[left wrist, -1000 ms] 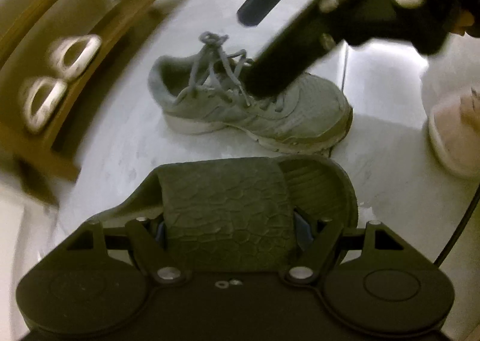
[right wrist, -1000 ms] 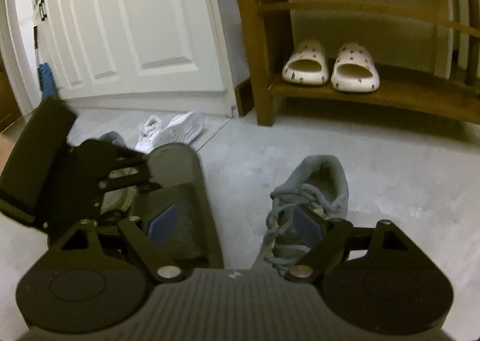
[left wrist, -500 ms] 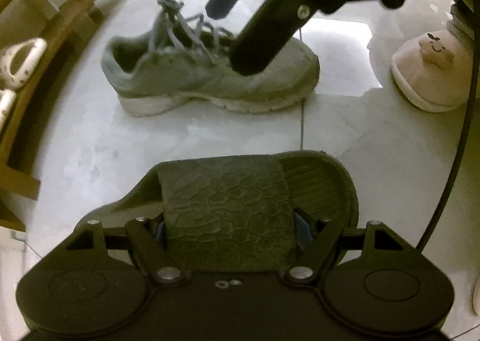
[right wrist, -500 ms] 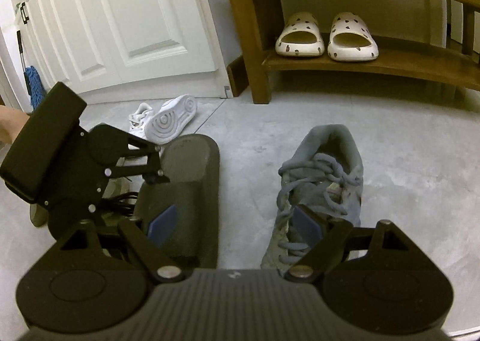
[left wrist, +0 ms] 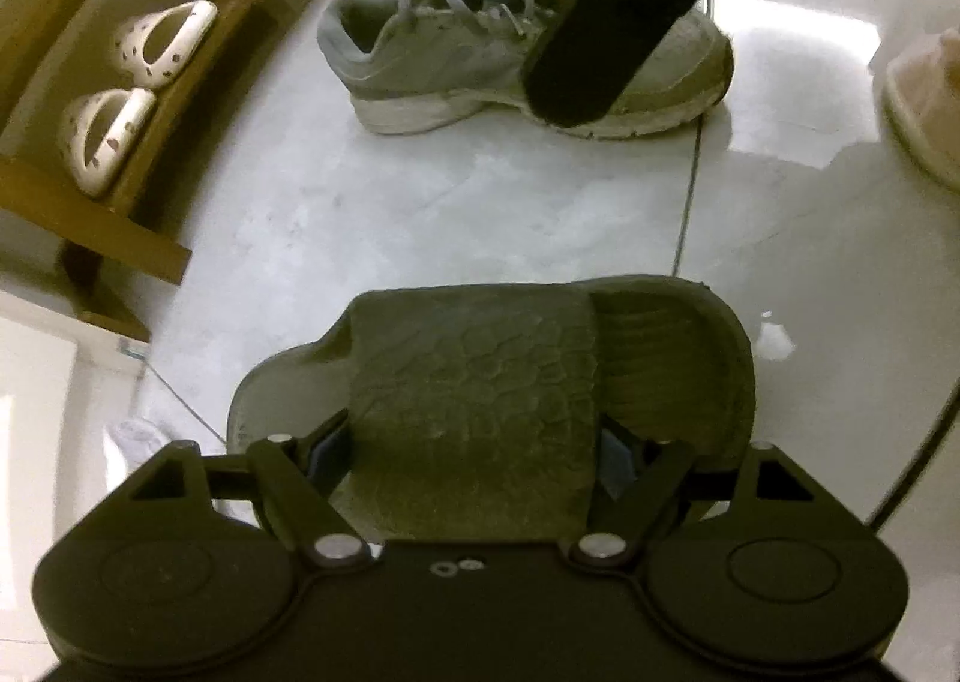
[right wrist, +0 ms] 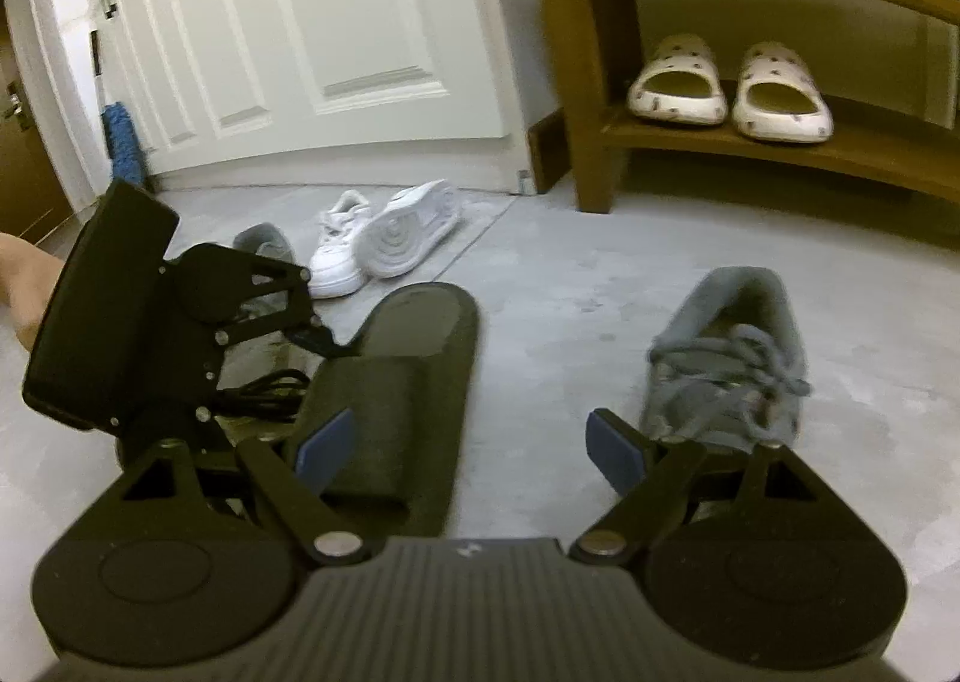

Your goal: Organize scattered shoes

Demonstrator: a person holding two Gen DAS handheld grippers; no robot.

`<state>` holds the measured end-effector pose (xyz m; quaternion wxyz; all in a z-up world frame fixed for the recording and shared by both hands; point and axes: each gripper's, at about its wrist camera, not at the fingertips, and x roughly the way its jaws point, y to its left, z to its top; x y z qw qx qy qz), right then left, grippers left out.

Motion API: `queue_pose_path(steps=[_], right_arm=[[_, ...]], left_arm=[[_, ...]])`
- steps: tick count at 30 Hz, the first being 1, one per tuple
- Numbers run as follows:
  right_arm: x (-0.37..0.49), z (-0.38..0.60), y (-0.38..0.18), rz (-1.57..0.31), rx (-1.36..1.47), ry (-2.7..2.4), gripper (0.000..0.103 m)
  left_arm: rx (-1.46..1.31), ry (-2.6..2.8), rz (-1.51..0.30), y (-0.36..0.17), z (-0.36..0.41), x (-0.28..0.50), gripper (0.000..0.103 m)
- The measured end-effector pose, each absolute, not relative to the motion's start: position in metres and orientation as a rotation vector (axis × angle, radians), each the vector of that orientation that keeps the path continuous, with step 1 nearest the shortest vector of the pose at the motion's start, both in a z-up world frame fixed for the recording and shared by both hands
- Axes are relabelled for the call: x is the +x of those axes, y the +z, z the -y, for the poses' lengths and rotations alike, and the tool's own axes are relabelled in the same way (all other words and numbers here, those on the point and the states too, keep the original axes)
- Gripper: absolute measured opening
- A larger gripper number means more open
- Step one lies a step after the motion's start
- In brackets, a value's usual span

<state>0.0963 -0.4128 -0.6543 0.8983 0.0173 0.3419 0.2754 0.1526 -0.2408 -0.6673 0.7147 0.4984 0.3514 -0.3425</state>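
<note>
The left gripper (left wrist: 474, 442) sits astride the scaly strap of a dark olive rubber slide sandal (left wrist: 498, 382) lying flat on the pale tiled floor (left wrist: 420, 214); its jaws are opening, the strap between the blue pads (left wrist: 612, 460), and whether they still press on it I cannot tell. The right gripper (right wrist: 474, 442) stands wide with nothing between its fingers, the sandal just off its left pad and a grey laced mesh trainer (right wrist: 729, 358) just beyond its right pad, upright on its sole. Ahead of it to the right, a brown wooden shoe rack (right wrist: 708, 142) holds two cream perforated foam slides (right wrist: 678, 82) side by side on its low shelf, toes out. Ahead to the left, before white panelled doors (right wrist: 312, 22), lie two white trainers (right wrist: 360, 238), one tipped to show its sole, with another grey shoe (right wrist: 264, 241) just behind the left tool. No readable writing anywhere. Past the right tool in the left view, a pink fluffy slipper (left wrist: 924, 100)
</note>
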Motion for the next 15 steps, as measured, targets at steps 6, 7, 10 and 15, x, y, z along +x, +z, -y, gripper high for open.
queue_pose_path(steps=[6, 7, 10, 15], right_arm=[[0.098, 0.410, -0.649, -0.689, 0.043, 0.589, 0.087], [0.098, 0.411, -0.648, -0.687, 0.047, 0.586, 0.087], [0.099, 0.416, -0.649, -0.689, 0.059, 0.574, 0.087], [0.097, 0.418, -0.650, -0.694, 0.055, 0.575, 0.087]], left_arm=[[0.955, -0.723, -0.878, -0.649, 0.245, 0.164, 0.081], [0.927, -0.723, -0.884, -0.648, 0.242, 0.163, 0.081], [0.890, -0.707, -0.886, -0.648, 0.239, 0.160, 0.082], [0.822, -0.679, -0.882, -0.639, 0.241, 0.153, 0.082]])
